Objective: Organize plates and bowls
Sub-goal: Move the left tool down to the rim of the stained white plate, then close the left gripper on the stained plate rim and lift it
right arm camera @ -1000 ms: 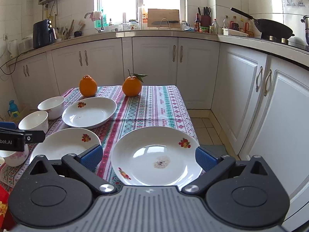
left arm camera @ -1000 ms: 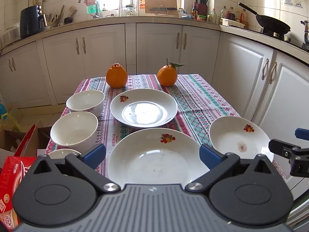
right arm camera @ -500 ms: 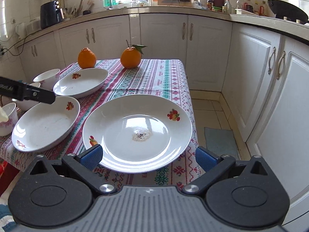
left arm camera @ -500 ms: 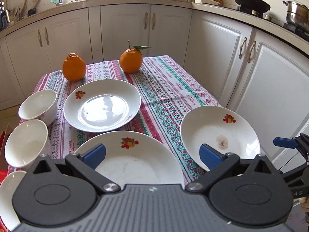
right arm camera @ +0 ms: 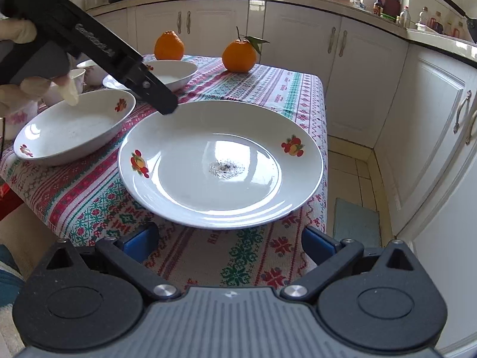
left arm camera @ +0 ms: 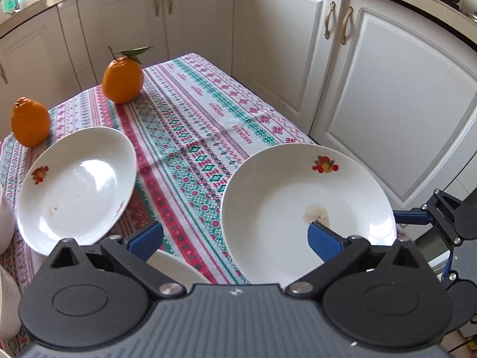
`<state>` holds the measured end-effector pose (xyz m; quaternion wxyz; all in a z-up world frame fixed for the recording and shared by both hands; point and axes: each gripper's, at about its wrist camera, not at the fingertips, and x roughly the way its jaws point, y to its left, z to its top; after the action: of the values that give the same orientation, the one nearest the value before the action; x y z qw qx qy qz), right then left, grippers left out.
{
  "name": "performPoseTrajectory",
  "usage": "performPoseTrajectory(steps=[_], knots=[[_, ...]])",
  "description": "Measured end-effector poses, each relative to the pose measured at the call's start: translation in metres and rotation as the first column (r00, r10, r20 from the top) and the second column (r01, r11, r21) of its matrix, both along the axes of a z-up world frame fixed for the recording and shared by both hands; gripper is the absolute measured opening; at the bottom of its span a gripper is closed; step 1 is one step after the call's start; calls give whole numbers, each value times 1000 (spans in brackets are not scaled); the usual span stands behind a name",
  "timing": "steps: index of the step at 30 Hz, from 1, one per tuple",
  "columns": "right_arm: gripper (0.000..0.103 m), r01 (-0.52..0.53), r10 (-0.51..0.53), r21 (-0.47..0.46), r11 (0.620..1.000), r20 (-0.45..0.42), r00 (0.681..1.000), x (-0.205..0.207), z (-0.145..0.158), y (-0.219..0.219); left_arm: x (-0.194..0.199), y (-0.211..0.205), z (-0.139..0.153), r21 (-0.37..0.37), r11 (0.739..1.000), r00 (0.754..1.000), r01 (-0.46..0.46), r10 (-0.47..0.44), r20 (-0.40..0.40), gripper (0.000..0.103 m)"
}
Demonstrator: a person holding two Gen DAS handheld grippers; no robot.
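A white plate with a brown stain lies at the table's near right corner. My left gripper hovers open above its near-left rim, the right finger over the plate's well. In the right wrist view, the same plate fills the middle, and one left-gripper finger reaches its far-left rim. My right gripper is open, just before the table's edge and below the plate's near rim. A deep plate, a farther plate and small bowls sit to the left.
Two oranges stand at the far end of the patterned tablecloth. White cabinets close in on the right, with a narrow floor strip between. A gloved hand holds the left gripper.
Both grippers have closed in on the stained plate: the left swung right and lower over it, the right dropped nearer to the table's front edge. Both jaws stay open.
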<state>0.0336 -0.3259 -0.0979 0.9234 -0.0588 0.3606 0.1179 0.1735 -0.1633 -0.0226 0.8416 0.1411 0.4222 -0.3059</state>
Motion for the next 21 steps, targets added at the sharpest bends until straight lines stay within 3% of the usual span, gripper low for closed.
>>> performPoseTrajectory(steps=[8,21], knots=[[103,-90,88,65,994,22,996,7,-6,-16,28,-32,-22,45,995,993,93,-89,-79,100],[102,-159,154,70,985,64,986,15,-10,-24,52,-51,-36,44,984,971,174,-164,-172,67]])
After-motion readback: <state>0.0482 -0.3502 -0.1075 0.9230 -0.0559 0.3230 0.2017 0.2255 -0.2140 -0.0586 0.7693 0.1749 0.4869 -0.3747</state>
